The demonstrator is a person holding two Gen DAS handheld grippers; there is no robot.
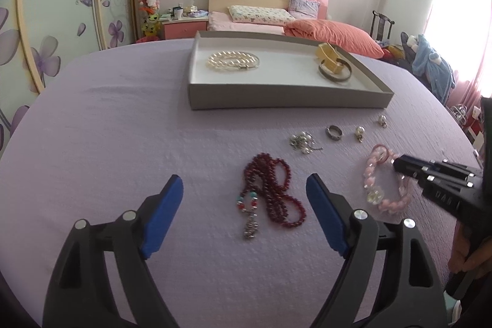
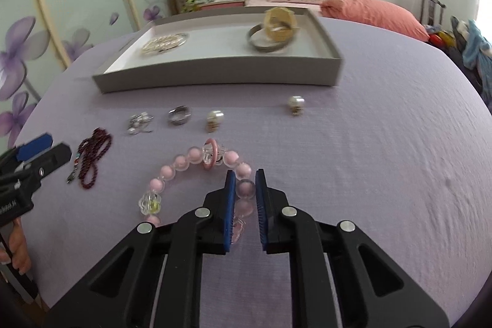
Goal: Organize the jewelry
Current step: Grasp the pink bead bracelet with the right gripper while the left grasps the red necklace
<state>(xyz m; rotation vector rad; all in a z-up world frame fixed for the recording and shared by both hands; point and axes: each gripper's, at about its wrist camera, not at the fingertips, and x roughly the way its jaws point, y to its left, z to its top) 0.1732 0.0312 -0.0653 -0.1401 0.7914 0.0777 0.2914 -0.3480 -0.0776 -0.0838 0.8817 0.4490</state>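
A grey tray [image 1: 276,99] [image 2: 215,76] at the back of the purple table holds a pearl strand [image 1: 232,60] [image 2: 164,43], a metal bangle [image 1: 335,73] [image 2: 266,43] and a gold piece [image 1: 330,56] [image 2: 279,23]. My left gripper [image 1: 244,188] is open, low over a dark red bead necklace [image 1: 272,189] [image 2: 92,157] with a silver pendant. My right gripper [image 2: 246,179] [image 1: 396,163] is shut on the pink bead bracelet [image 2: 184,166] [image 1: 384,180], which lies on the cloth.
On the cloth before the tray lie a small pearl cluster [image 1: 303,141] [image 2: 140,122], a silver ring [image 1: 334,132] [image 2: 179,114] and two pearl earrings [image 1: 359,132] [image 2: 295,104]. A bed [image 1: 276,20] and a wardrobe stand behind.
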